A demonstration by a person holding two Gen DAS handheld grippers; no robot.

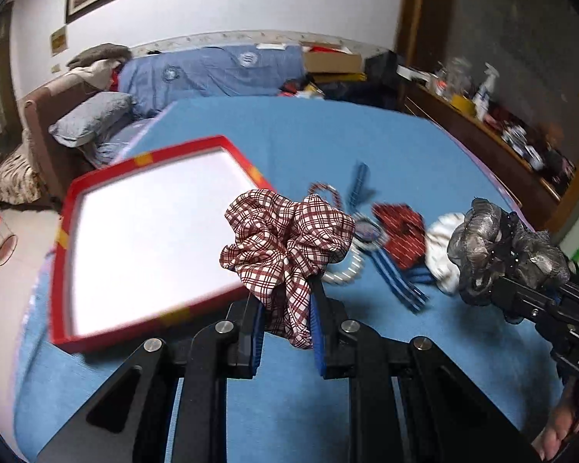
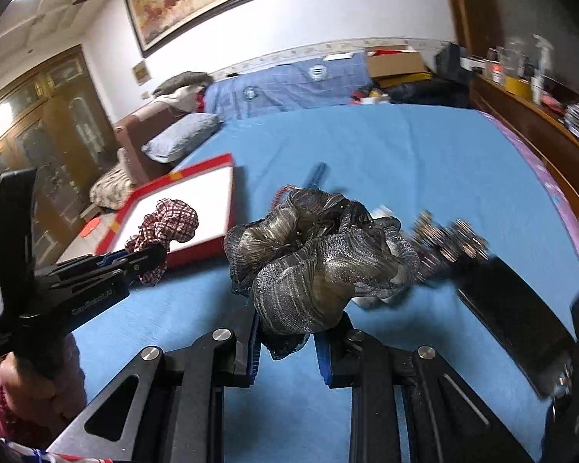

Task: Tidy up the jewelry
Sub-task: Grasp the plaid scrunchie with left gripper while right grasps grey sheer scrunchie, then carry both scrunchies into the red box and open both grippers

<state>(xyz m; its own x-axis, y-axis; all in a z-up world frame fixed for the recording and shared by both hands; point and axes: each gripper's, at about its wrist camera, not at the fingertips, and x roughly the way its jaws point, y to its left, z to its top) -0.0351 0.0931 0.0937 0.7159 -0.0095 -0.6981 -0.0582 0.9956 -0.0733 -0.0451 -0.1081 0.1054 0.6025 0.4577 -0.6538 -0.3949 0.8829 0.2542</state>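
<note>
Two scrunchies, one per claw: my left claw (image 1: 285, 308) pinches the plaid scrunchie (image 1: 289, 239) beside the red tray (image 1: 63, 270); my right claw (image 2: 289, 332) pinches the grey scrunchie (image 2: 312, 258) above the blue table (image 2: 405, 154).

blurred: red tray (image 1: 63, 270) | hidden: pile (image 2: 449, 245) partly behind grey scrunchie (image 2: 316, 266)

You have a red-and-white plaid scrunchie (image 1: 287, 239) pinched in your left claw (image 1: 285, 320), lifted at the near corner of the red, white-lined box (image 1: 63, 231). Your right claw (image 2: 289, 335) grips a shimmery grey-bronze scrunchie (image 2: 312, 258). More hair ties and ribbons (image 1: 395, 245) lie heaped on the blue table (image 1: 366, 142).
</note>
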